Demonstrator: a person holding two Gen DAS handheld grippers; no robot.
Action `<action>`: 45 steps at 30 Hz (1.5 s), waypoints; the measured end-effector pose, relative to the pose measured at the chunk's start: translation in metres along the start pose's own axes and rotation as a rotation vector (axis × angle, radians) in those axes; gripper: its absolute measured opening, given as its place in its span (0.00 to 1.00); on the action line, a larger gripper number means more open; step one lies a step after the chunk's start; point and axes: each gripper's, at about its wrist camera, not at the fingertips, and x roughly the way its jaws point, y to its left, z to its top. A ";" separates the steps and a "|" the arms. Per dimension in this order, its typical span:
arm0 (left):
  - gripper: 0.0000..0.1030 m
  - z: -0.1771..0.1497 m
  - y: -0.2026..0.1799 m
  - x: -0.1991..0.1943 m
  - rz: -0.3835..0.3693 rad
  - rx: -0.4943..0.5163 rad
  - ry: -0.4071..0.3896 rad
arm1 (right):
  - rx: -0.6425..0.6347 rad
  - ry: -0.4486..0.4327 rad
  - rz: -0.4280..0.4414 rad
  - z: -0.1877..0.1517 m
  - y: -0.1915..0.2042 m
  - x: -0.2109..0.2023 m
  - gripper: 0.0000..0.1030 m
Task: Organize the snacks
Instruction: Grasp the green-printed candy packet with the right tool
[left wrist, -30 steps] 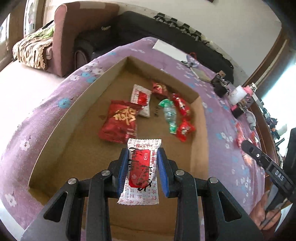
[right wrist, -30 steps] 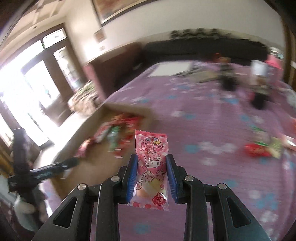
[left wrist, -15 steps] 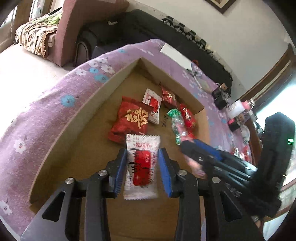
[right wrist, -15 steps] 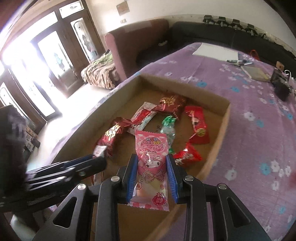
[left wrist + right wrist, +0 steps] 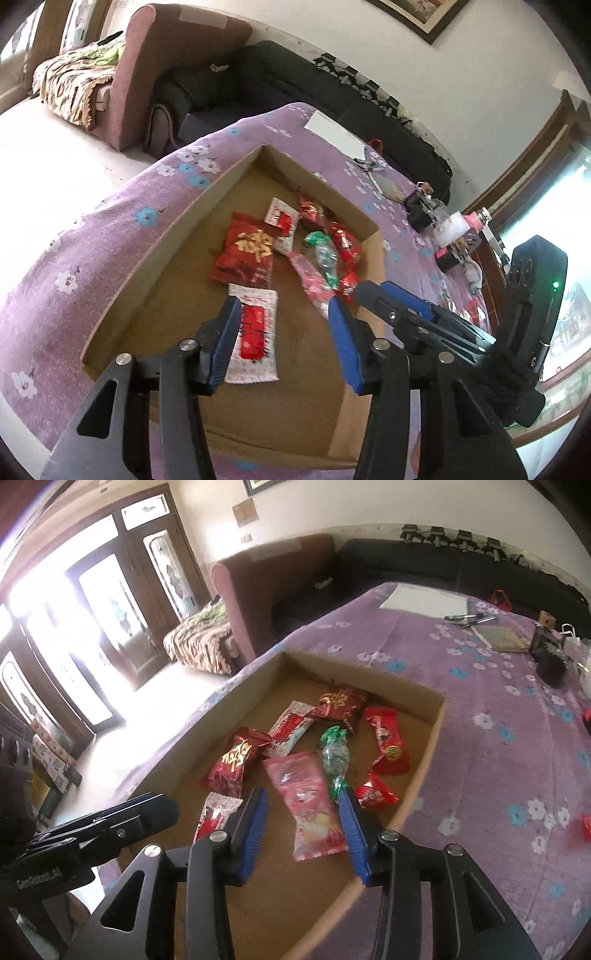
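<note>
Two views: both look down into the same cardboard box of snacks.

Left wrist view, gripper: the left gripper fills the lower middle of the frame; its blue pads have just been opening and now stand apart, pressing on nothing.
Left wrist view, snack: the white-and-red packet lies flat on the floor of the cardboard box, by the left pad, loose from both.
Left wrist view, neighbour: the right gripper reaches in from the right edge.
Left wrist view, pile: the other wrappers sit higher up, near the centre of the frame.

Right wrist view, gripper: its jaws, low in the frame, have just been opening too and stand apart.
Right wrist view, snack: the pink packet lies on the box floor between the pads, seemingly free of both, beside the green-wrapped candy.
Right wrist view, leftovers: a few red wrappers remain on the purple flowered surface at the right edge.

Step in hand: by my reckoning, dropping both packets into the box.
Next move: lift both grippers clear of the box, then go for the wrappers outside it.
</note>
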 end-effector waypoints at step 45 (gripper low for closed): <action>0.46 -0.063 -0.126 0.026 -0.091 0.275 0.160 | 0.342 0.060 -0.356 -0.034 -0.281 -0.056 0.24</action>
